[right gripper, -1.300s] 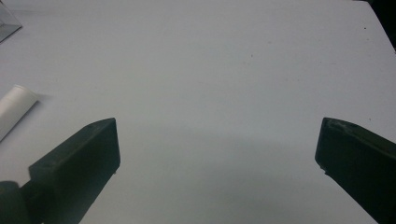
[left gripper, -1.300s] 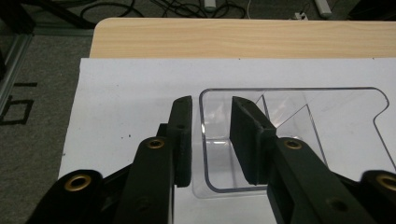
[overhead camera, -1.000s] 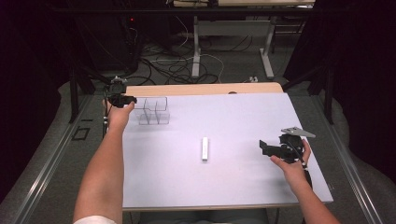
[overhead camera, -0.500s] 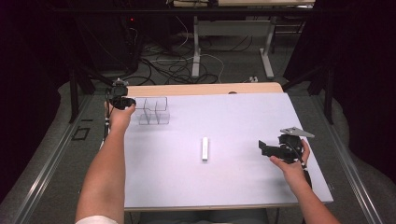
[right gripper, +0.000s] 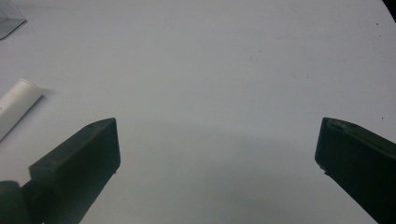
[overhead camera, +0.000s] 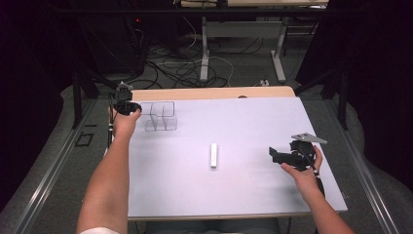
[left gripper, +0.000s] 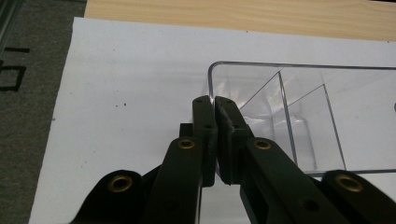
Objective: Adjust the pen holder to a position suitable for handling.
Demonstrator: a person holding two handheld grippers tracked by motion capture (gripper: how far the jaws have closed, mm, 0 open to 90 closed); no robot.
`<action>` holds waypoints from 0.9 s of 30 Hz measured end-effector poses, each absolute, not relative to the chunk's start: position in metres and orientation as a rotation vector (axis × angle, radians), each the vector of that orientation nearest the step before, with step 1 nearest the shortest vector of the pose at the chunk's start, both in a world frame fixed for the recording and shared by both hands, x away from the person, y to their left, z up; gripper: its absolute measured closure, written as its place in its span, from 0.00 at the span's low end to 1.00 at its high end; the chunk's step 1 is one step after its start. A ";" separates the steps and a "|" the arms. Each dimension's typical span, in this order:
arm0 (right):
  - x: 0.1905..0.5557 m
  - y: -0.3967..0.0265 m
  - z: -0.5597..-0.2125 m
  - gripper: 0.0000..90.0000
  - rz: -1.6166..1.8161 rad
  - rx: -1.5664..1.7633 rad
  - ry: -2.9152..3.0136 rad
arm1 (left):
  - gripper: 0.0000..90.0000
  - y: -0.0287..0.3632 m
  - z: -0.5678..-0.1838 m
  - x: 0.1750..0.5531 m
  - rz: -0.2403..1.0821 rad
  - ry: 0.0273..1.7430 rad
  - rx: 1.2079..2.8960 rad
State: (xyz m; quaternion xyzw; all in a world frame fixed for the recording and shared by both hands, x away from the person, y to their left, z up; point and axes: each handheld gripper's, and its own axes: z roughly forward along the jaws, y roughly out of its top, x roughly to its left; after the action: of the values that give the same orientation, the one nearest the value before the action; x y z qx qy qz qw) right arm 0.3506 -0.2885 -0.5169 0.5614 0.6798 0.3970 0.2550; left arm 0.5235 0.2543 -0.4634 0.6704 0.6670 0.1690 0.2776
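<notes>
Taking the clear plastic organiser box with inner dividers (overhead camera: 159,116) as the landmark, the left claw (overhead camera: 127,106) sits at that box's left end, at the far left corner of the white-covered tabletop (overhead camera: 243,131), held by the person's left hand (overhead camera: 124,122), whose bare forearm runs down to the bottom edge of the high view. In the left gripper view this claw (left gripper: 215,135) is clenched on the box's near left wall (left gripper: 243,93): the two black jaws stand almost together with the thin transparent rim pinched between them (one jaw outside the wall, the other inside the compartment). The box rests flat on the white sheet, its far side close to the strip of bare pale wood (left gripper: 233,14) along the back of the tabletop. To the right of the box and nearer the person, a small white cylindrical tube (overhead camera: 213,155) lies on its side, well apart from the box, roughly in the middle of the sheet; its rounded end (right gripper: 18,105) shows at the left edge of the right gripper view. Farther right again, far from the box, the right claw (overhead camera: 275,155) is held low over the sheet by the right hand (overhead camera: 303,170), pointing left toward the tube, a grey three-cornered plate on top. Its jaws (right gripper: 217,149) are spread wide, released, with only bare white surface between them.
</notes>
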 end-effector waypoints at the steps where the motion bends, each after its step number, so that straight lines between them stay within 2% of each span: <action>1: 0.351 -0.288 -0.517 0.00 1.079 1.526 1.847 | 0.98 0.254 -0.463 0.523 0.456 1.793 1.805; 13: 0.350 -0.288 -0.516 0.00 1.082 1.525 1.846 | 0.98 0.252 -0.461 0.503 0.394 1.813 1.794; 27: 0.349 -0.286 -0.516 0.00 1.083 1.524 1.851 | 0.98 0.255 -0.457 0.454 0.356 1.807 1.815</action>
State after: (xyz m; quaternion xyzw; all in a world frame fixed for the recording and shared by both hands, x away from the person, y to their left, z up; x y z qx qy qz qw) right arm 0.3489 -0.2857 -0.5161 0.5605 0.6808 0.3983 0.2526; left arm 0.4536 0.2551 -0.4565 0.6749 0.6721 0.1325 0.2743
